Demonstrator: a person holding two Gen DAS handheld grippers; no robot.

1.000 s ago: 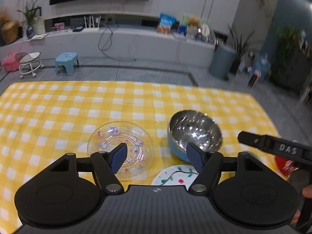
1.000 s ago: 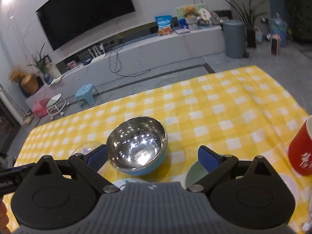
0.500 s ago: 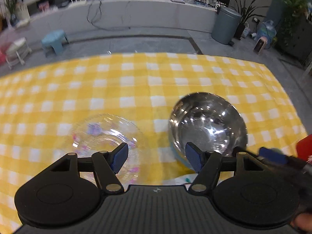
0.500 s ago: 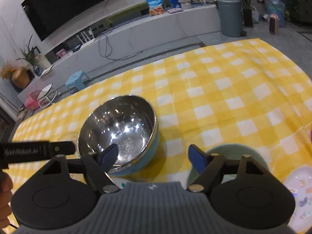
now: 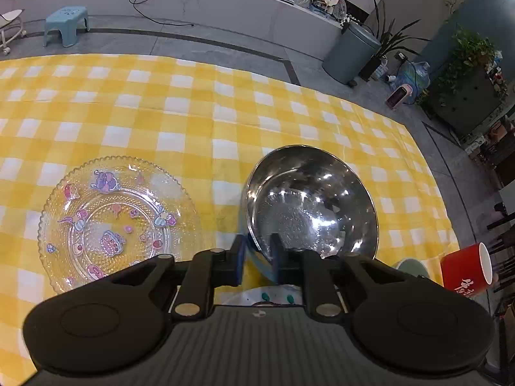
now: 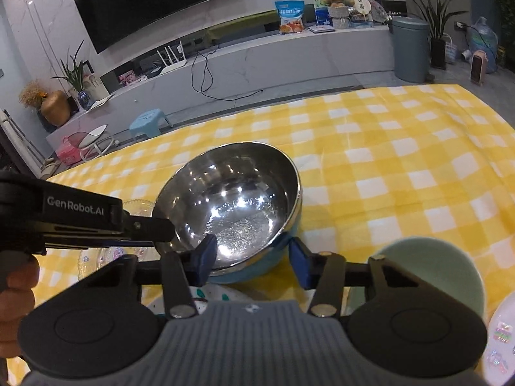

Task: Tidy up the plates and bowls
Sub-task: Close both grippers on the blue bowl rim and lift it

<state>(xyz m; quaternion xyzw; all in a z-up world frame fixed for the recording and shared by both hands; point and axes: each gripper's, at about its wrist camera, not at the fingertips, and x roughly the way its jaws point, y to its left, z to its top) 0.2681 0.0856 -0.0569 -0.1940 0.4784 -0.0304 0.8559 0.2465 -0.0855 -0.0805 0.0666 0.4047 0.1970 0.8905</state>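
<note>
Both my grippers have dropped onto the steel bowl point(image 5: 309, 202). Left gripper point(image 5: 257, 259) just clamped its near rim; right gripper point(image 6: 249, 259) closing, straddling the rim, pads apparently not pressing yet.

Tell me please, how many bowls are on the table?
2. The steel bowl stands in the middle of the checked cloth, both grippers at its near rim; the green bowl sits beside it, partly hidden behind the right gripper.

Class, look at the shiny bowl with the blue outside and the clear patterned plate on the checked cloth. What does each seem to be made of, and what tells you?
Shiny bowl with a blue outside: probably polished stainless steel inside, given its mirror-like reflections; the blue shell could be plastic or coated metal. Clear patterned plate: probably pressed glass, possibly clear plastic; the yellow checked cloth shows through it, and it has a beaded texture and cartoon prints.
</note>
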